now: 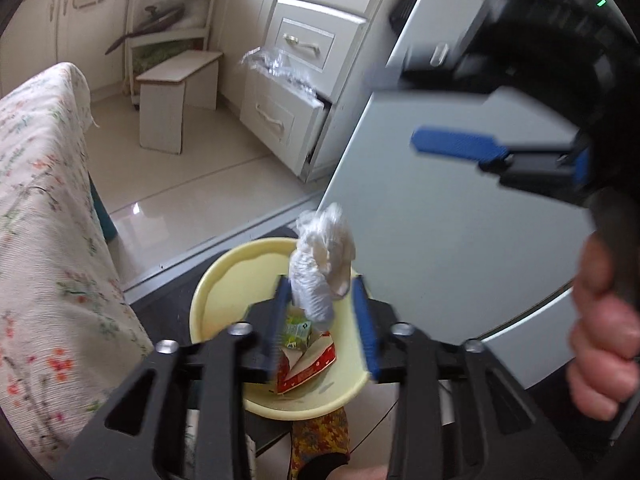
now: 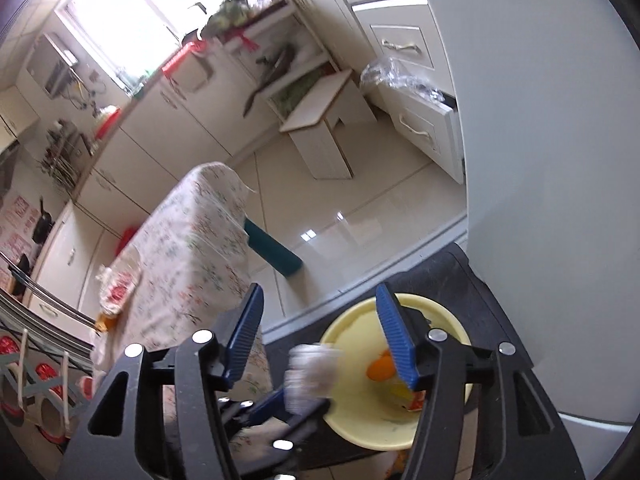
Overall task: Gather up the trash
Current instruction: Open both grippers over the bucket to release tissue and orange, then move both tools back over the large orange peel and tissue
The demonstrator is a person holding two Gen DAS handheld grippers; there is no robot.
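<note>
My left gripper and right gripper have black frames with silver screws and ribbed blue fingers. A green light glows on the right gripper's housing.

Bright daylight floods from the window, blown out white. Glare on the floor tiles. Fisheye bends edges; motion blur thruout.

One yellow bowl, one white wad, two cartons (inside), one stool.

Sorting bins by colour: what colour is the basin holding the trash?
Pale yellow basin; left wrist view.
</note>
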